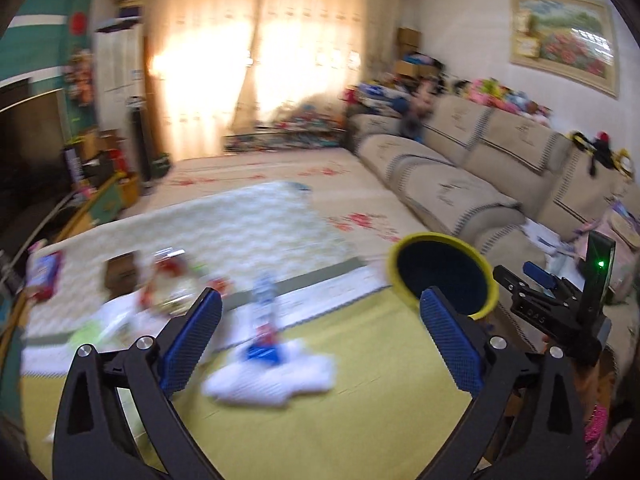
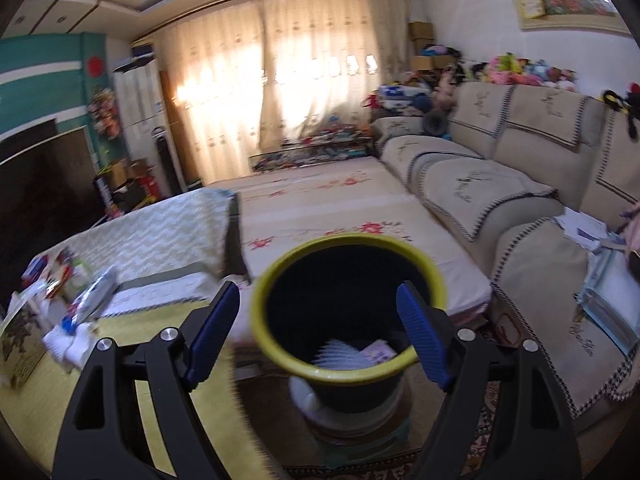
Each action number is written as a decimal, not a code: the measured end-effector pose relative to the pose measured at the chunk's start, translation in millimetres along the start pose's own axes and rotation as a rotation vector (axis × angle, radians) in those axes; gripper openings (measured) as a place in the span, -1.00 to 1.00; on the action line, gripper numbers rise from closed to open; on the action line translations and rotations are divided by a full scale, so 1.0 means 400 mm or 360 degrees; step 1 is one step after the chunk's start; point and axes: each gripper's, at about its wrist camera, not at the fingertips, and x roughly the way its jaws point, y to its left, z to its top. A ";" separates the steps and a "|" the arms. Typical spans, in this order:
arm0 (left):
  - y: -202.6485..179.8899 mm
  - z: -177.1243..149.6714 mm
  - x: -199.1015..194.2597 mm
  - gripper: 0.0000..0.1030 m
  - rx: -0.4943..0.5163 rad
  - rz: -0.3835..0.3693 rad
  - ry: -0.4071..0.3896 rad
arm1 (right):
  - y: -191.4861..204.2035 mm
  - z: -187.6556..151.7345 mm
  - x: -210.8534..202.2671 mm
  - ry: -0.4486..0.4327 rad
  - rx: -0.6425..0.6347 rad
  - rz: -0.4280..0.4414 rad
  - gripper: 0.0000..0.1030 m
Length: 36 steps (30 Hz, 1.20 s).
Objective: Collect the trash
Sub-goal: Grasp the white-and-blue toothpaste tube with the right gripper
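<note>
My left gripper (image 1: 320, 300) is open above a yellow-green table mat (image 1: 340, 432), with nothing between its blue pads. Just beyond it lie a crumpled white tissue (image 1: 272, 380) and a blue-and-white wrapper (image 1: 264, 320). Further left are a red-and-white packet (image 1: 168, 280) and a small brown box (image 1: 120, 276), all blurred. A dark bin with a yellow rim (image 1: 434, 238) stands to the right of the table. My right gripper (image 2: 318, 290) is open over that bin (image 2: 348, 240). No pad is seen pressing on it. White paper (image 2: 340, 354) lies at the bottom.
A long beige sofa (image 2: 480, 192) with papers on it runs along the right. A patterned white cloth (image 1: 224, 224) covers the table's far part. A dark TV unit (image 1: 28, 152) and boxes are at the left. The right tool's black frame (image 1: 560, 308) shows beside the bin.
</note>
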 end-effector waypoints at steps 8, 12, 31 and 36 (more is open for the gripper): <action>0.202 -0.107 -0.164 0.91 -0.0224 0.0290 -0.0046 | 0.255 -0.044 0.005 0.0149 -0.0205 0.0432 0.48; 0.277 -0.144 -0.205 0.91 -0.0330 0.0332 -0.0063 | 0.384 -0.058 -0.001 0.0201 -0.0319 0.0576 0.48; 0.408 -0.250 -0.237 0.91 -0.0463 0.0320 -0.0071 | 0.621 -0.015 0.234 0.0530 -0.0282 0.0419 -0.06; 0.436 -0.263 -0.232 0.91 -0.0491 0.0311 -0.0072 | 0.635 -0.032 0.270 0.0618 -0.0243 0.0428 -0.12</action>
